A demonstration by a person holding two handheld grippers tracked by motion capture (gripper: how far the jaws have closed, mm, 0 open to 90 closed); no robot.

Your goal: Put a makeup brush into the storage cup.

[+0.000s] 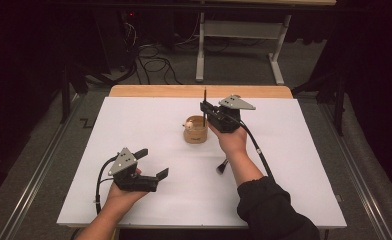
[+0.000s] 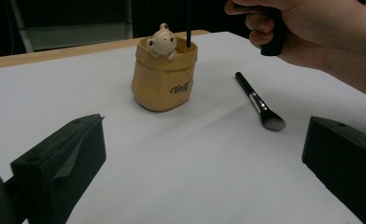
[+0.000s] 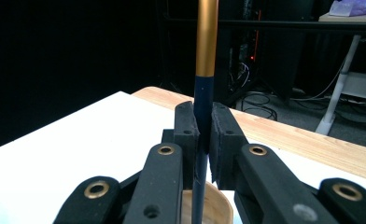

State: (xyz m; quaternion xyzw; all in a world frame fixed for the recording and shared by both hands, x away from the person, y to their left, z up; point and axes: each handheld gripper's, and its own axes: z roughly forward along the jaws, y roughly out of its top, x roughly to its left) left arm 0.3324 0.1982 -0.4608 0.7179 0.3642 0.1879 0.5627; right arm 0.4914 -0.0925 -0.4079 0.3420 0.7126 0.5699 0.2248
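A tan cup [image 1: 195, 131] [image 2: 165, 77] with a small bear figure on its rim stands mid-table. My right gripper [image 1: 204, 107] [image 3: 204, 135] is just above it, shut on a thin upright brush handle [image 1: 204, 99] [image 2: 189, 23] [image 3: 204, 56], dark blue with a gold section. The handle's lower end reaches down inside the cup rim [image 3: 216, 205]. A second makeup brush [image 1: 222, 166] [image 2: 259, 102] lies flat on the white sheet to the right of the cup, bristles toward me. My left gripper [image 1: 153, 163] [image 2: 202, 154] rests at the near left, open, nothing between its jaws.
A white sheet [image 1: 134, 120] covers the table, with a wooden strip [image 1: 159, 91] showing at the far edge. Beyond it are a white table frame [image 1: 239, 30] and loose cables [image 1: 154, 62] on a dark floor.
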